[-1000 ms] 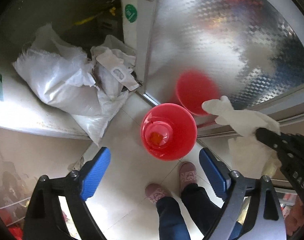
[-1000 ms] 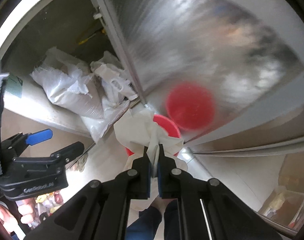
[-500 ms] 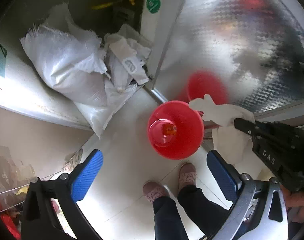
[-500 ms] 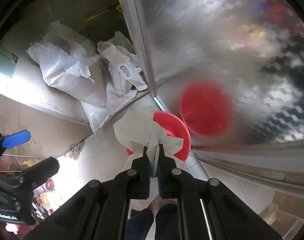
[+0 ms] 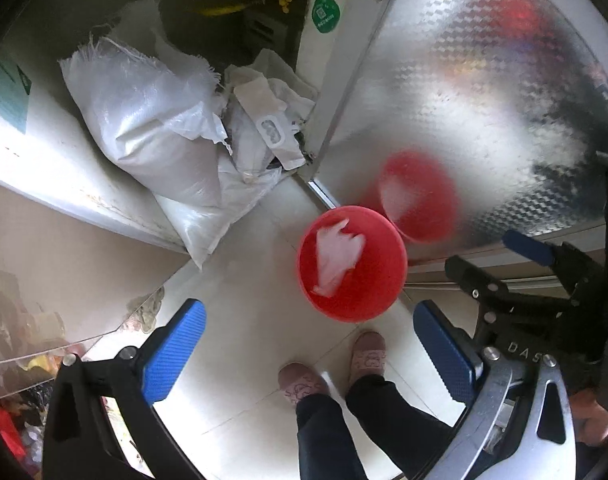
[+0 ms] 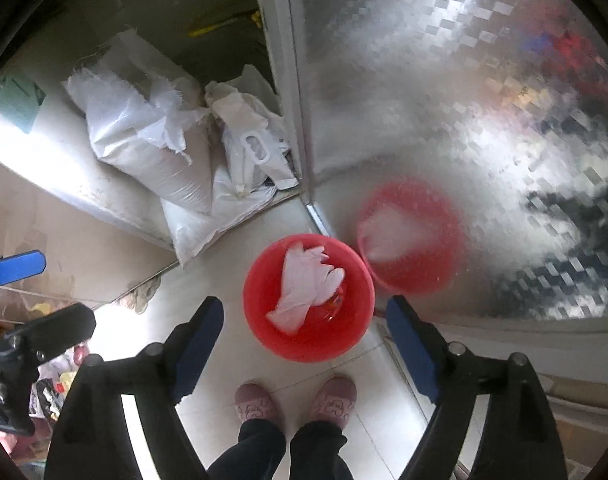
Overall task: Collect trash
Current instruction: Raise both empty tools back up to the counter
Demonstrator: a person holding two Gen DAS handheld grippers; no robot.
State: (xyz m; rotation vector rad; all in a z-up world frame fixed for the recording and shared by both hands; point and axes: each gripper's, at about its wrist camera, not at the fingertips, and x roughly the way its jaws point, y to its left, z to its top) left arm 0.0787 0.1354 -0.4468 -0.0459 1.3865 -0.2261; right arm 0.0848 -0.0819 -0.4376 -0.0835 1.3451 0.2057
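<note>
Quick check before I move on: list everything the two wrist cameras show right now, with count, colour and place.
bucket: one, red, on the floor tiles beside the metal door.
glove: one, white, lying inside the bucket.
metal door: one, silver, patterned, mirroring the bucket.
sacks: a few, white, piled in the corner left of the door.
sticker: one, green, on the door frame.
slippers: two, pink, below the bucket.
left gripper: blue pads, open, empty.
right gripper: jaws just opened, nothing between them.
</note>
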